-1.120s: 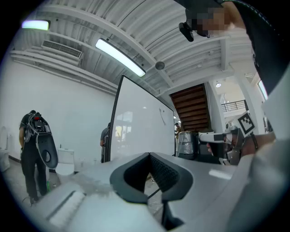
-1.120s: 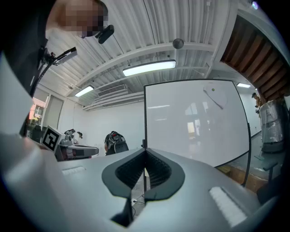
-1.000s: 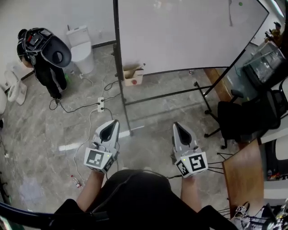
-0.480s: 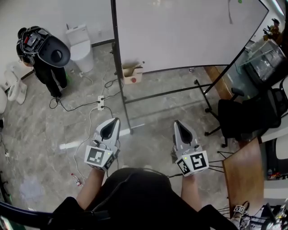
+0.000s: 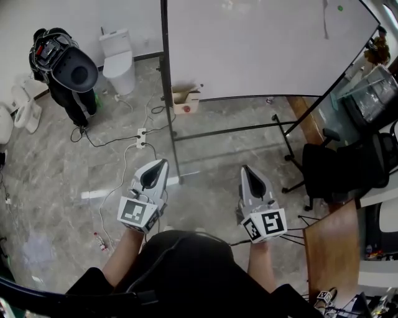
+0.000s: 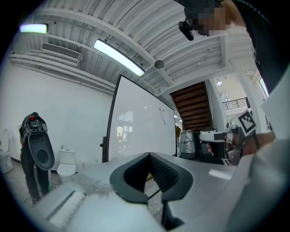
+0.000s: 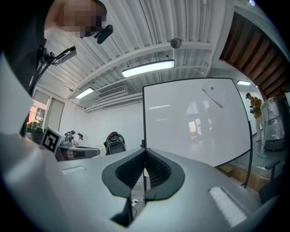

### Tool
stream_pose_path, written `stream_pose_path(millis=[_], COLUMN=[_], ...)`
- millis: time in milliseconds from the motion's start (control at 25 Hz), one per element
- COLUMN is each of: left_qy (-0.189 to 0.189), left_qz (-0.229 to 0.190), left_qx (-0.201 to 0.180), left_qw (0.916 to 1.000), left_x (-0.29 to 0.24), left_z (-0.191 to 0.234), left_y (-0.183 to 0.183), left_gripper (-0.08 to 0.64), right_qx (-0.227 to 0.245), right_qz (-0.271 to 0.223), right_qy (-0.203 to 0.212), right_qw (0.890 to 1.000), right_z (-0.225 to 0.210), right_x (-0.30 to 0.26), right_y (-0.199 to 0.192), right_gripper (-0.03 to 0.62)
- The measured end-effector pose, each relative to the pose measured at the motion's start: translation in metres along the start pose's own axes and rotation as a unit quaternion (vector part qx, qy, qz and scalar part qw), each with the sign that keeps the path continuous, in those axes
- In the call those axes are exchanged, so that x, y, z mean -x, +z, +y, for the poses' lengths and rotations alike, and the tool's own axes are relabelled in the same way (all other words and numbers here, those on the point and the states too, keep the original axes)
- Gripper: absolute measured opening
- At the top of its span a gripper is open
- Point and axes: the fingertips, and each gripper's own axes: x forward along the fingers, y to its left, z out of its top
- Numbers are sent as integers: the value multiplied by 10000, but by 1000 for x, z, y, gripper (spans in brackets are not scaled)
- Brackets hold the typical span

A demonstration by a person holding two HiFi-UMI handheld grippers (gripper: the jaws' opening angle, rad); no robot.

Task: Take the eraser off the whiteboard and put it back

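The whiteboard (image 5: 261,43) stands on a black frame straight ahead, across the floor from me. It also fills the middle of the left gripper view as the whiteboard (image 6: 140,131) and of the right gripper view as the whiteboard (image 7: 195,118). A green dot (image 5: 339,8) and a thin grey mark sit near its top right corner. I cannot make out an eraser. My left gripper (image 5: 163,162) and right gripper (image 5: 243,168) are held side by side at waist height, pointing at the board and well short of it. Both the left gripper (image 6: 148,154) and the right gripper (image 7: 145,150) are shut with nothing between the jaws.
The board's black legs (image 5: 230,130) run across the floor. A cardboard box (image 5: 185,102) lies at its foot, a power strip with cables (image 5: 140,141) to the left. A person in black (image 5: 62,68) stands beside a toilet (image 5: 118,59). An office chair (image 5: 336,164) and a wooden table (image 5: 333,245) are right.
The head view has shifted slightly, so the room sits a little differently in the frame. Both grippers stay where they were, still shut.
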Motion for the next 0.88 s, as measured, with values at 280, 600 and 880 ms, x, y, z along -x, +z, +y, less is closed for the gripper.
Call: stream_pose_path(millis=[280, 600, 880], left_qy=[164, 438, 491], left_qz=[27, 139, 219], left_qx=[-23, -2, 0], left_qw=[9999, 9989, 9986], left_x=[-5, -4, -3], left_z=[-19, -42, -51], left_y=[-4, -15, -18], left_gripper=[5, 5, 5], right_qx=[-88, -171, -209], right_qz=[29, 77, 103], right_qy=[139, 457, 641], right_qw=[9999, 9988, 9977], right_z=[-16, -30, -35], right_x=[11, 23, 23], right_y=[-7, -16, -19], right_gripper=[9, 9, 9])
